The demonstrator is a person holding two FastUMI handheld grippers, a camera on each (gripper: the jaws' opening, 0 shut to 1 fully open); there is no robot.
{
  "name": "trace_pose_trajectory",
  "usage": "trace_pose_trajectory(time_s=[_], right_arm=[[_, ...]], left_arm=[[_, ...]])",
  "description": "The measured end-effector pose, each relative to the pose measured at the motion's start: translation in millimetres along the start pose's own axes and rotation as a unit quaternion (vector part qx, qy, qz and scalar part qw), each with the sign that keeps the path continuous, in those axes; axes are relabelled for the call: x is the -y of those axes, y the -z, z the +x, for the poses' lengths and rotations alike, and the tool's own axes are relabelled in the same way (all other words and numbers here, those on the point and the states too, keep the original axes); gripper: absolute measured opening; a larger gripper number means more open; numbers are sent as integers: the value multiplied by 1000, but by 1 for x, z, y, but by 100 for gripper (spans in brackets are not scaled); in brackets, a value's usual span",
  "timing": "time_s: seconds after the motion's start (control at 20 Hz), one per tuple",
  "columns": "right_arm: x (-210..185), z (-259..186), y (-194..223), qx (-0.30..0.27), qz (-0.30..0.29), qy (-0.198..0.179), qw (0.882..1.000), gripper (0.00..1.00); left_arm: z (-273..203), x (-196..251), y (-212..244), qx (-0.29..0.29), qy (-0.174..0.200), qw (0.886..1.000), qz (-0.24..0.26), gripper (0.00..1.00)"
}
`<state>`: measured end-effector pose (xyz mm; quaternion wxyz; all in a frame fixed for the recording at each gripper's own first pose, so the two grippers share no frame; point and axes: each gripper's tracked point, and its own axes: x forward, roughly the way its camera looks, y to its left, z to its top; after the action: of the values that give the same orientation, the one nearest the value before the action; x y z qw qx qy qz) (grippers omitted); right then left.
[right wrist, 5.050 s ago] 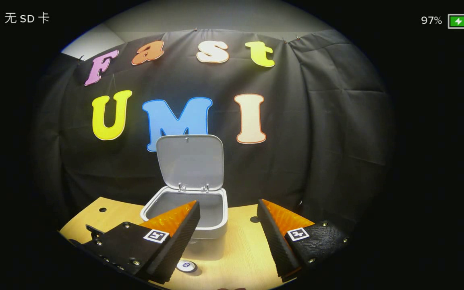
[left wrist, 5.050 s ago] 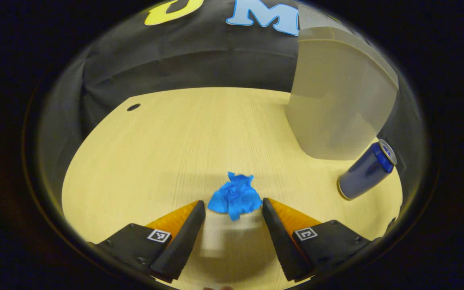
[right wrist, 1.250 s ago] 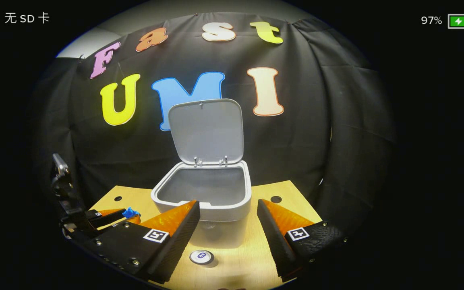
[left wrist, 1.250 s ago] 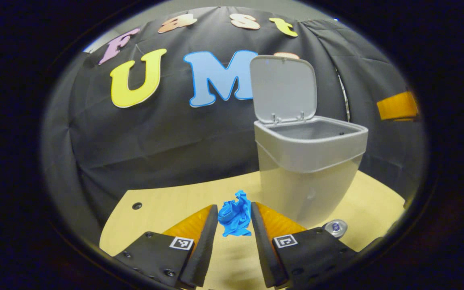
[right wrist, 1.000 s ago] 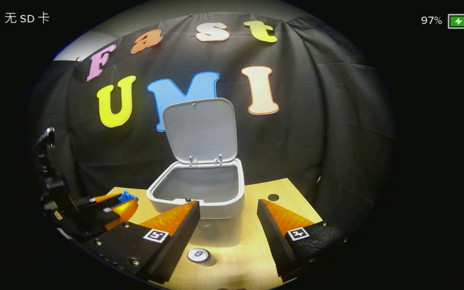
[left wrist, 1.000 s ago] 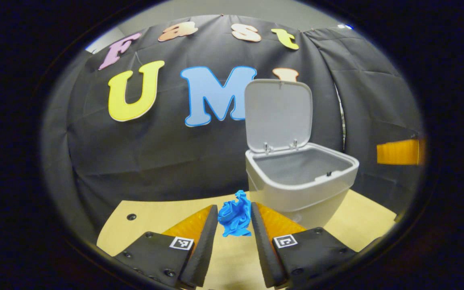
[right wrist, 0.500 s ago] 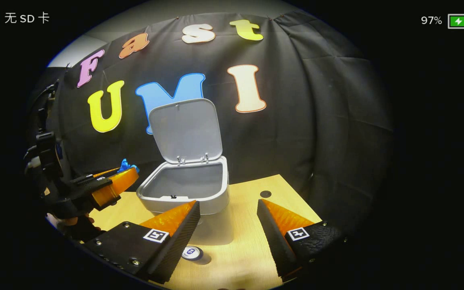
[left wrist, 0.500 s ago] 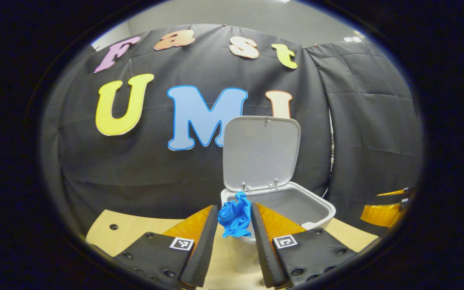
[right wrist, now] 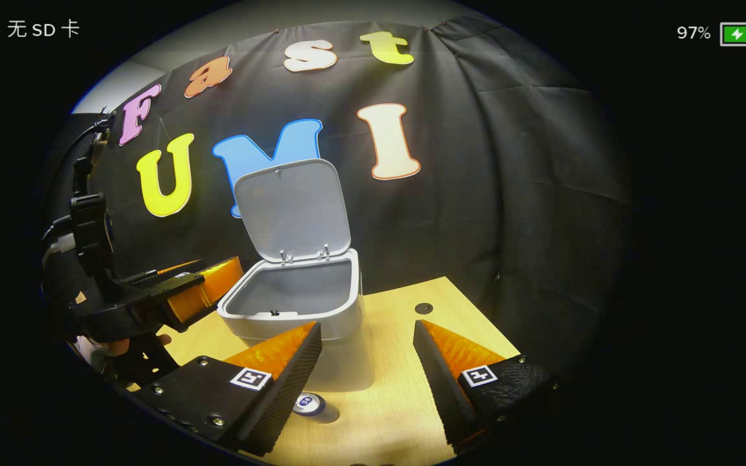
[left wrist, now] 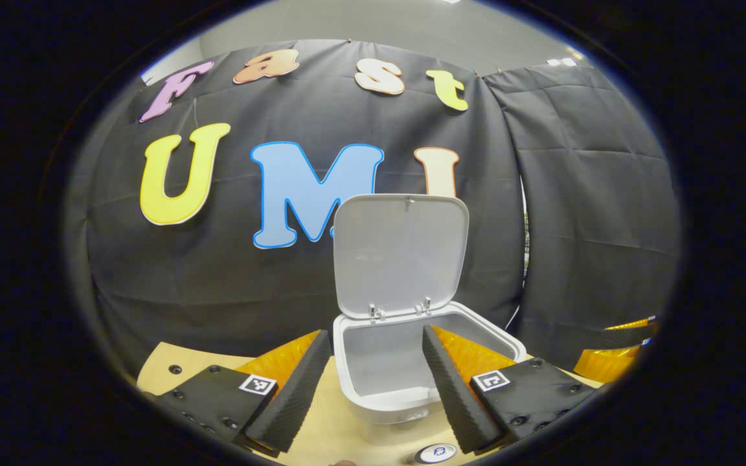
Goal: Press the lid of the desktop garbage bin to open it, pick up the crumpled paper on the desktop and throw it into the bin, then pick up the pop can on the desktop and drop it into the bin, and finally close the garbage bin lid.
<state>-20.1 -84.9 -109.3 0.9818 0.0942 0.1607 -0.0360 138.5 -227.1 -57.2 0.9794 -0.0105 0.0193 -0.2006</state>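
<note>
The grey desktop bin (left wrist: 379, 406) stands on the wooden table with its lid (left wrist: 401, 249) swung upright and the inside bare where I can see it. My left gripper (left wrist: 375, 333) hangs open just above the bin's front rim, nothing between its fingers. In the right gripper view the same bin (right wrist: 263, 321) and lid (right wrist: 292, 210) sit left of centre, with the left gripper (right wrist: 214, 281) at the bin's left rim. My right gripper (right wrist: 366, 327) is open over the table, nearer than the bin. The pop can's top (right wrist: 309, 402) shows below its left finger, and the can (left wrist: 436, 453) also shows just below the bin.
The wooden table (right wrist: 405, 388) has small round holes (right wrist: 422, 308) behind the bin. A hand (right wrist: 98, 353) holds the left gripper at the left edge. The right gripper's fingers (left wrist: 612, 362) show far right in the left gripper view. Black cloth closes the back.
The left gripper rose from the table to the bin's rim with the blue crumpled paper, then opened; the paper is no longer between its fingers. The right gripper stayed open and drifted slightly.
</note>
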Motion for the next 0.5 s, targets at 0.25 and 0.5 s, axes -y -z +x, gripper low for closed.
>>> trace_pose_trajectory(time_s=[0.25,0.5], right_arm=[[-10,1,7,-9,0,-8,1000,91],[-29,5,25,-25,-6,-26,999,92]], left_arm=[[-10,-20,2,-3,-17,1000,-5,96],[-24,-51,5,-8,-43,999,-8,96]])
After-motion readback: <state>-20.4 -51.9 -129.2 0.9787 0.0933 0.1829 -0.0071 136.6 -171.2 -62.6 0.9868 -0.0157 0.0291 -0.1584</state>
